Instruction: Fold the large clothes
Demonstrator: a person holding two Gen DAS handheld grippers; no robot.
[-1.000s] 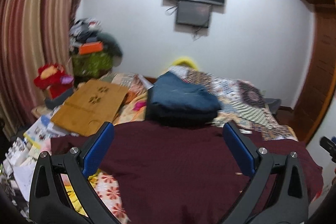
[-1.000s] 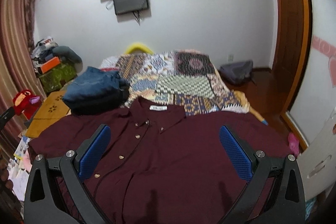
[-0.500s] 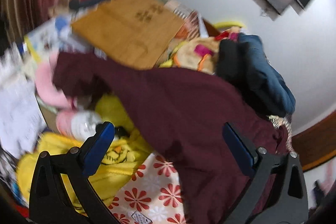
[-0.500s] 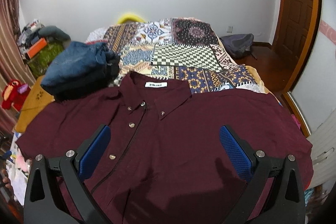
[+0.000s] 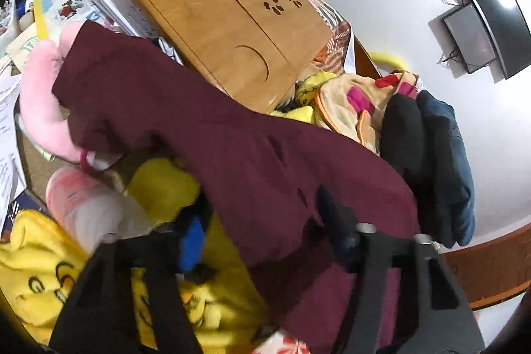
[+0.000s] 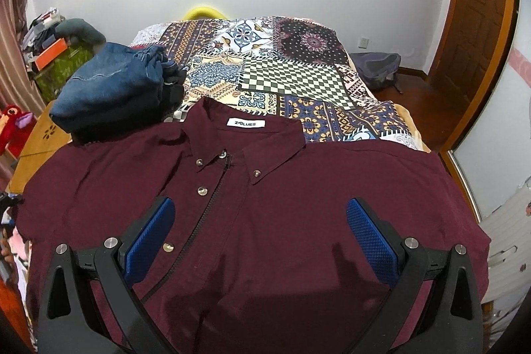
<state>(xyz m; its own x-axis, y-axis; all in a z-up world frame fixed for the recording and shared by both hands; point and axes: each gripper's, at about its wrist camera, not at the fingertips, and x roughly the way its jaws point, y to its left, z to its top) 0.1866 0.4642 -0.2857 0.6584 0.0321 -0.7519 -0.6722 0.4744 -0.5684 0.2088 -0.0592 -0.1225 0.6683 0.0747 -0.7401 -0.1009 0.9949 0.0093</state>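
The maroon button-down shirt (image 6: 265, 221) lies spread face up across the bed, collar away from the tongs, sleeves out to either side. The step in hand looks like the first fold: taking up the sleeve on the left side so it can be carried in over the body.

The left gripper (image 5: 262, 221) points steeply down at that sleeve (image 5: 186, 121), which trails off the bed edge over a pink plush toy (image 5: 43, 95) and yellow blanket (image 5: 43, 281), with a wooden lap tray (image 5: 232, 32) beyond it. Its jaws have just been closing and now stand about half spread, with the maroon cloth lying between them. The picture is blurred with motion, and I cannot tell whether the pads already press on the fabric. Next, I judge, the jaws need to finish closing on the sleeve near the shoulder seam, then lift and sweep it toward the button placket.

The right gripper (image 6: 262, 238) hovers over the shirt front, jaws spread wide and holding nothing; the placket runs up between its blue pads (image 6: 371, 241). Folded jeans (image 6: 113, 92) sit ahead and to its left, a patchwork quilt (image 6: 292, 68) straight beyond the collar.
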